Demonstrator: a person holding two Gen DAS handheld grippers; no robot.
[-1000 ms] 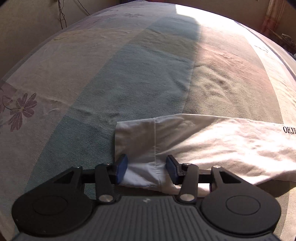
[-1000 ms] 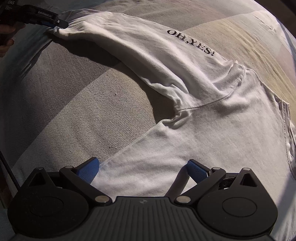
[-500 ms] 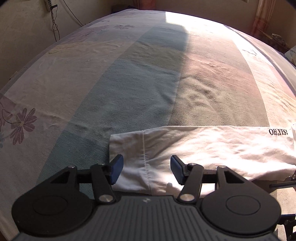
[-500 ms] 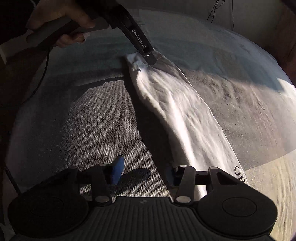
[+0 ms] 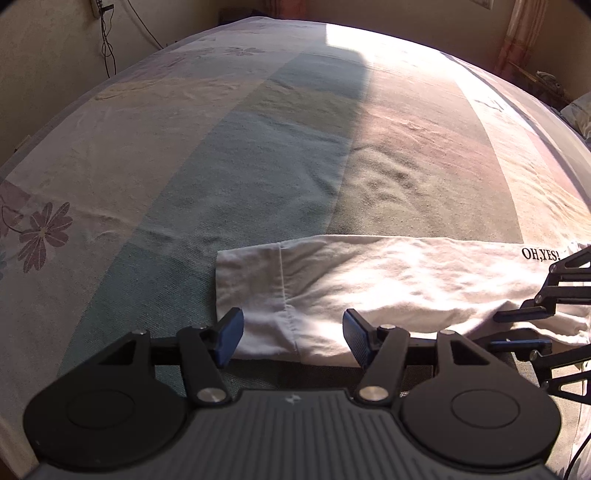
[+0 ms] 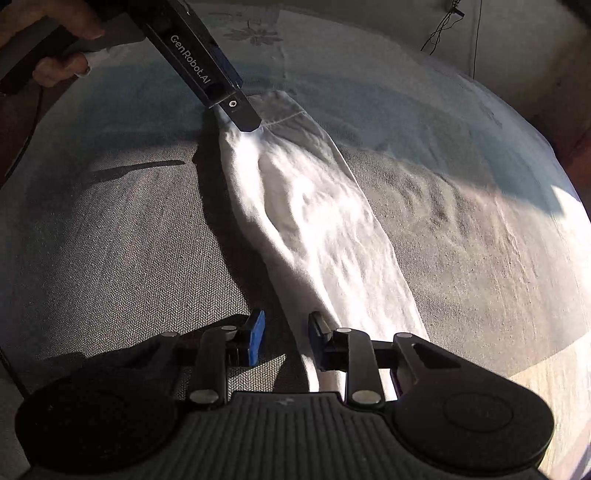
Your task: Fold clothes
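Observation:
A white shirt's long sleeve [image 5: 388, 288] lies flat across the bed, with its cuff [image 5: 251, 291] at the left and the print "OH,YES!" [image 5: 540, 254] at the right. My left gripper [image 5: 291, 341] straddles the cuff's near edge. Its jaws are opening and the pads stand clear of the cloth. In the right wrist view the sleeve [image 6: 314, 229] runs away towards the left gripper [image 6: 240, 114] at the cuff. My right gripper [image 6: 286, 341] is closing over the sleeve's near edge, with cloth between the jaws and a gap still showing. It also shows in the left wrist view as the right gripper [image 5: 521, 332].
The bed sheet [image 5: 258, 166] has broad pale stripes and purple flowers [image 5: 44, 236]. A wall with hanging cables [image 5: 107, 40] stands at the back left, and a curtain [image 5: 524, 33] at the back right. A person's hand [image 6: 62, 55] holds the left gripper's handle.
My right gripper has swung from the shirt's body to the sleeve, rolled, and narrowed its jaws. The left gripper has widened a little and drawn back slightly from the cuff.

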